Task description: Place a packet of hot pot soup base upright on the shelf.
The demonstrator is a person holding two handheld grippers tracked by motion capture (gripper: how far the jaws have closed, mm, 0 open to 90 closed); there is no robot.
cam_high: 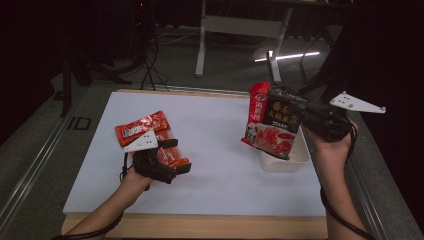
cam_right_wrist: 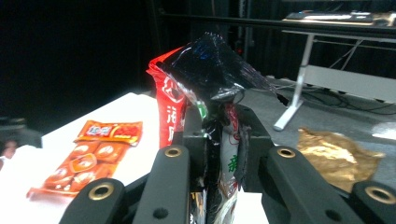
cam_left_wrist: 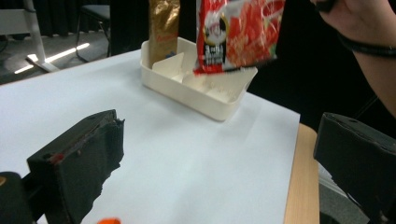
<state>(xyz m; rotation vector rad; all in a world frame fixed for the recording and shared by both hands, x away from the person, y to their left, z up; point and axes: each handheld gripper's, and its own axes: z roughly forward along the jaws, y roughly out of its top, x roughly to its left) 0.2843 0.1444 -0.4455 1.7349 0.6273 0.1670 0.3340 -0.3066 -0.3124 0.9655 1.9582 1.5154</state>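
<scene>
Right tongs [cam_right_wrist: 219,140] clench the red-and-black pouch [cam_high: 272,122] above the white tray [cam_high: 300,155]; left tongs [cam_high: 175,155] released.

I've got the red-and-black sauce pouch [cam_high: 272,121] hanging upright in the air, pinched at its top edge, right above the white tray [cam_high: 300,156]. It's glossy, crumpled up top, with a tomato picture printed low down.

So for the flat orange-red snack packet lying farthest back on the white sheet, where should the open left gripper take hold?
Probably by its near long edge, coming in low from the person's side. The orange-red snack packet lies flat on the white sheet, so only a thin sealed edge offers the jaws anything. A second red packet overlaps it there, so the free left end may be easier. The left gripper stands open beside it.
</scene>
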